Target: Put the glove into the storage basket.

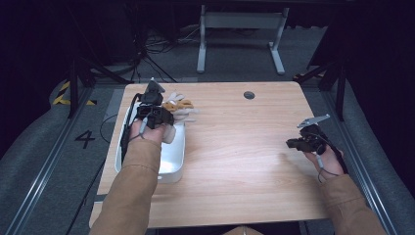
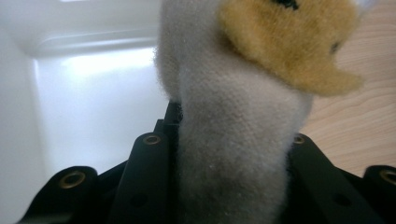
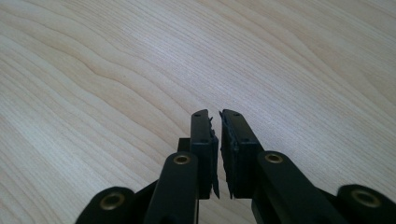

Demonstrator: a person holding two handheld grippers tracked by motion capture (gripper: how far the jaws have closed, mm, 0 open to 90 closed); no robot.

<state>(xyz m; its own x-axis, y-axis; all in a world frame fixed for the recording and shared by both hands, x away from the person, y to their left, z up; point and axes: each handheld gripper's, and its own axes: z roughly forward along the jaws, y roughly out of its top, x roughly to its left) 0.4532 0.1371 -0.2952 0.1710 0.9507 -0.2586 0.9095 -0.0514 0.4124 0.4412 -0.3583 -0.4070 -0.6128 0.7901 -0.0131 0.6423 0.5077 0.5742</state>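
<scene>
A plush toy, grey-white with a tan furry part, is pinched between the black jaws of my left gripper. In the high view this gripper is at the far right rim of a white tray, and the plush toy reaches out from it over the wooden table. My right gripper hovers low over the table's right side. Its jaws are shut, with only a thin slit and nothing between the pads.
The tray sits along the table's left edge, with its white floor under the toy. A small round grey insert is in the tabletop at the far side. A white desk frame stands on the floor beyond.
</scene>
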